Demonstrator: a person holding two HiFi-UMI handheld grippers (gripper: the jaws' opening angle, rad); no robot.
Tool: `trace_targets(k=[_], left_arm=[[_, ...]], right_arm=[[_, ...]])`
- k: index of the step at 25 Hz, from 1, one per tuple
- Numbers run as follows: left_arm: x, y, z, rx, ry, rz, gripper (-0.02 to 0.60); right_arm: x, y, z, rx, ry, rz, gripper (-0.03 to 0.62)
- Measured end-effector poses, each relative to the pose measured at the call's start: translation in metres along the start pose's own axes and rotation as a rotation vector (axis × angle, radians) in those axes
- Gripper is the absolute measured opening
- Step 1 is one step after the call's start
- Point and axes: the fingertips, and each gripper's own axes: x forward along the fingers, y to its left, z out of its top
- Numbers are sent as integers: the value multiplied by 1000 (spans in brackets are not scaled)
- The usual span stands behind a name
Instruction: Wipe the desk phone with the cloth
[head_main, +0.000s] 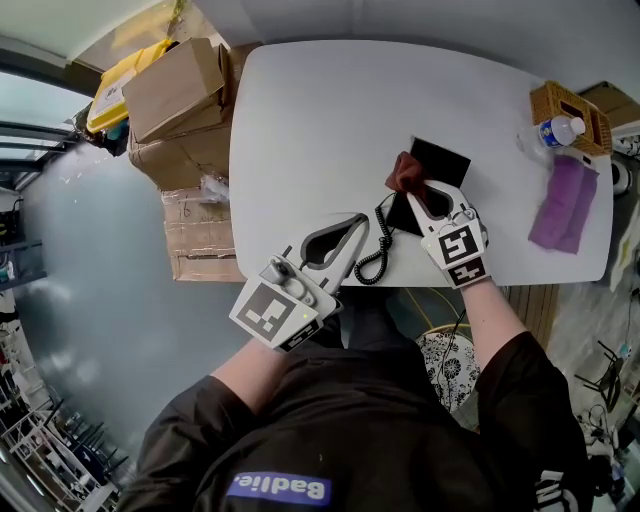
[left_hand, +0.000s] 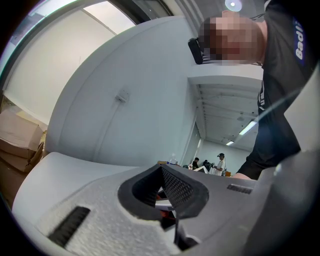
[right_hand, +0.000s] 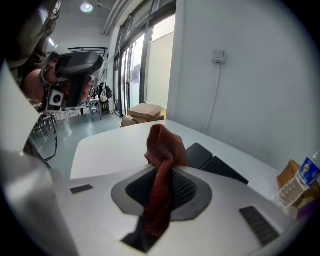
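A black desk phone (head_main: 440, 160) lies on the white table (head_main: 320, 110), its coiled cord (head_main: 377, 250) trailing to the near edge. My right gripper (head_main: 424, 197) is shut on a red-brown cloth (head_main: 405, 172), which bunches over the phone's left side. In the right gripper view the cloth (right_hand: 162, 150) hangs between the jaws of the right gripper (right_hand: 167, 172), with the phone (right_hand: 212, 161) just beyond. My left gripper (head_main: 352, 222) hovers left of the cord with its jaws shut and nothing in them. The left gripper (left_hand: 167, 192) faces the wall in its own view.
Cardboard boxes (head_main: 178, 95) are stacked off the table's left side. At the right end stand a wicker basket (head_main: 570, 108) and a water bottle (head_main: 558, 131), with a purple cloth (head_main: 565, 202) in front of them. The bottle (right_hand: 301, 181) also shows in the right gripper view.
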Motion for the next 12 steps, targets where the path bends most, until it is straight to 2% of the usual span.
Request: trace_targets(k=[12], left_arm=[[-17, -28, -22, 54, 63, -106, 0]], right_arm=[[-12, 77, -50, 38, 48, 23, 71]])
